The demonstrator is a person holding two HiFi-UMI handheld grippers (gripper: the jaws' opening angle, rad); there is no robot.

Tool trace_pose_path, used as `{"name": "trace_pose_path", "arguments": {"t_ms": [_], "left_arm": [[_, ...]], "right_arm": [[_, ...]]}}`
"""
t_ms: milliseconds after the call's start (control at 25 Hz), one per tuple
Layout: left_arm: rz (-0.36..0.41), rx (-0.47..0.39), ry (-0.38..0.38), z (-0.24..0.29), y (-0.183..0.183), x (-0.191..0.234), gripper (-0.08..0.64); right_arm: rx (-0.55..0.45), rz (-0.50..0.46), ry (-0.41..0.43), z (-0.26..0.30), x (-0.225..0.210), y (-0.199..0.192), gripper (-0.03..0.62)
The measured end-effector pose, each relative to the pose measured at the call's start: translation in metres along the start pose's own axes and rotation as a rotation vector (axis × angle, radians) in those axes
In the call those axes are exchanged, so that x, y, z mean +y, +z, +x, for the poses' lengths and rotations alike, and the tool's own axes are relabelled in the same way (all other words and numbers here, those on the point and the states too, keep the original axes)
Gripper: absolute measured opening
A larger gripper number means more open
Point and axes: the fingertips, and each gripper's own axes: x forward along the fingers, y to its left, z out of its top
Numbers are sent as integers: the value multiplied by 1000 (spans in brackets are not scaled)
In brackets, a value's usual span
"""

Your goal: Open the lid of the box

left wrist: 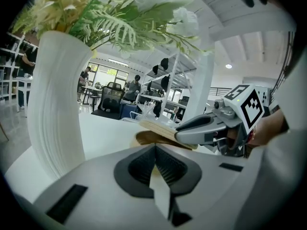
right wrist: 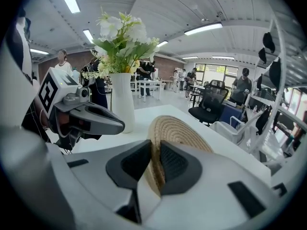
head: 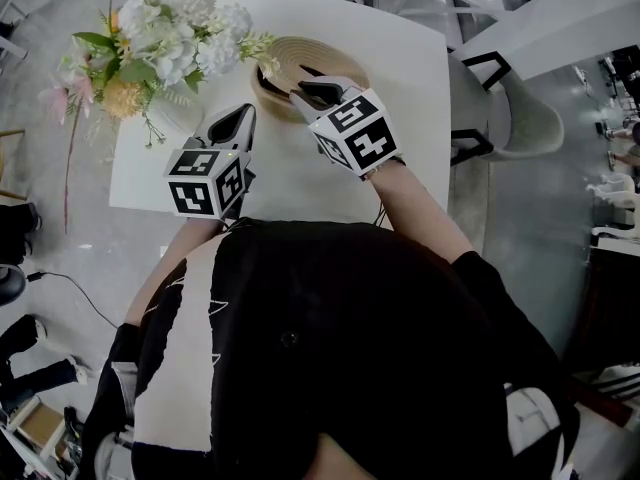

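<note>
A round woven box sits at the far side of the white table. Its woven lid is tilted, with the near edge raised off the box. My right gripper is shut on that raised rim; in the right gripper view the lid stands between the jaws of my right gripper. My left gripper hovers just left of the box, shut on nothing. From the left gripper view, the lid slants above the box, beyond my left gripper.
A white ribbed vase of flowers stands at the table's left, close to my left gripper. A white chair is at the table's right. The person's dark torso fills the near side. People and furniture are far behind.
</note>
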Motion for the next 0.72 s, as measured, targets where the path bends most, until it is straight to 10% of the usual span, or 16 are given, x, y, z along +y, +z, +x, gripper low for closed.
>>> {"name": "trace_pose_path", "arguments": {"t_ms": [720], "left_arm": [[2, 5, -9, 1, -1, -2, 9]], "right_arm": [[-49, 50, -27, -9, -8, 10, 63]]}}
